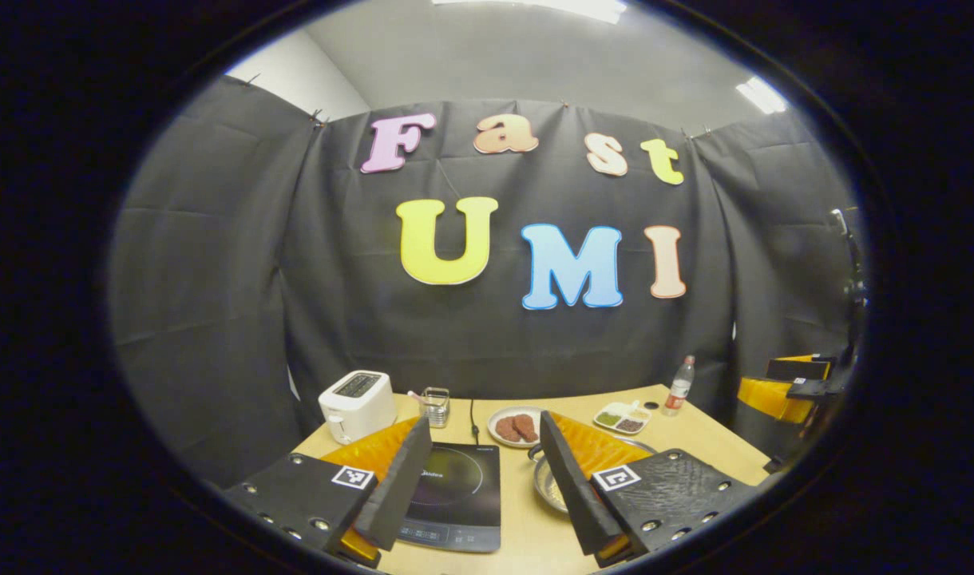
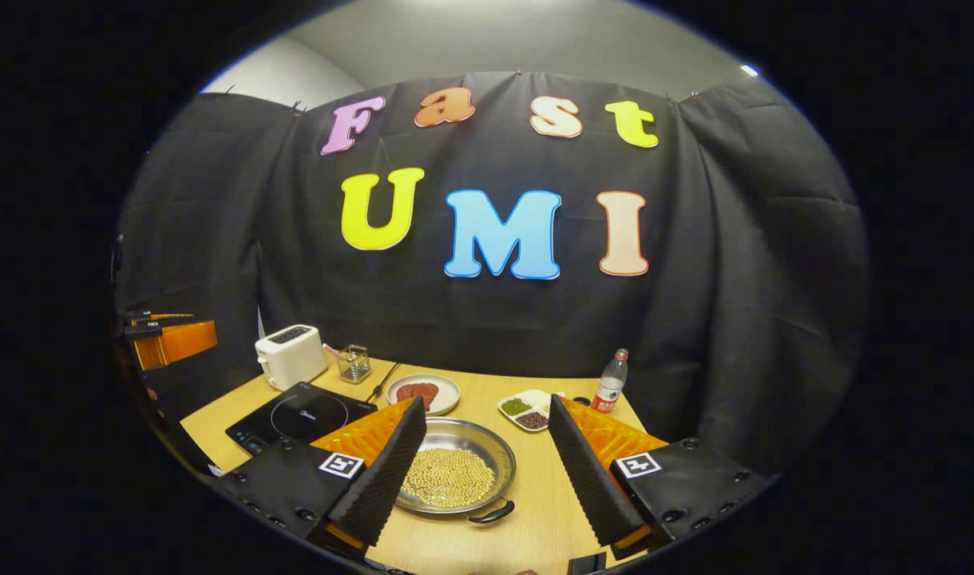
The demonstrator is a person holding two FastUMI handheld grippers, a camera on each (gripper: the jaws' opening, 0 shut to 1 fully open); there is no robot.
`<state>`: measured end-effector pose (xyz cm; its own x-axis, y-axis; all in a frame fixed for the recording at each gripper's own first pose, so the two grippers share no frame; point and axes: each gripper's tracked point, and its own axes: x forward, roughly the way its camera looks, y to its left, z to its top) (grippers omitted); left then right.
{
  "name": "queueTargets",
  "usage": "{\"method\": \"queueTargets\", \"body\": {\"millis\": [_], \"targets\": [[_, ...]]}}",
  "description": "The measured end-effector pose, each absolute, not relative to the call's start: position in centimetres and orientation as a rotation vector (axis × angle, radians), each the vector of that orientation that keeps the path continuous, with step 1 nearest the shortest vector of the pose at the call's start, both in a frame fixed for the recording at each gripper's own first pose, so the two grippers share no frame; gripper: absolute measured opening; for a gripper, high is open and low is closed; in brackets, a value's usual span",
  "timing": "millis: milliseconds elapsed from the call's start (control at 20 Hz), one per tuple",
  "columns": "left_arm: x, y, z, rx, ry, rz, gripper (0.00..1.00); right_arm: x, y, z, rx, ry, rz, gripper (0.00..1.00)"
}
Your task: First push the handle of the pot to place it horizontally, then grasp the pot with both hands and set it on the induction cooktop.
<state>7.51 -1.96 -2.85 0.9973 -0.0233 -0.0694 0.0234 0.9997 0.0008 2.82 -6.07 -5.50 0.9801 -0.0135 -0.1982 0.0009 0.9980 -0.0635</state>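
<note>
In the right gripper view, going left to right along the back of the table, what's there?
Toaster → wire basket → plate of meat → divided dish of beans → water bottle.

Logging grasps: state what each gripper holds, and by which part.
Nothing is held. Both the left gripper and right gripper have open jaws above the table, clear of the pot.

The left gripper (image 1: 484,471) is hanging level and pointing forward, its two fingers (image 1: 397,487) spread wide apart with nothing between them. The right gripper (image 2: 487,467) is hanging the same way, jaws wide and touching nothing. In the left gripper view the right one is showing far off to the right; in the right gripper view the left one is showing far left.
</note>
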Motion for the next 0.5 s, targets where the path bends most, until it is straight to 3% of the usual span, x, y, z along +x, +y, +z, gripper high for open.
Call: {"method": "queueTargets", "body": {"millis": [200, 350, 500], "targets": [[9.0, 1.4, -4.4, -0.029, 0.071, -0.044, 0.81, 3.7, -2.9, -9.1, -0.081, 0.340, 0.028, 0.94], [9.8, 4.3, -5.9, -0.052, 0.072, -0.032, 0.84, 4.5, -1.2, -12.0, -0.062, 0.468, 0.049, 0.70], [10.1, 6.6, -8.2, -0.113, 0.096, -0.013, 0.84, 4.3, -0.2, -15.0, -0.008, 0.612, 0.036, 0.37]]}}
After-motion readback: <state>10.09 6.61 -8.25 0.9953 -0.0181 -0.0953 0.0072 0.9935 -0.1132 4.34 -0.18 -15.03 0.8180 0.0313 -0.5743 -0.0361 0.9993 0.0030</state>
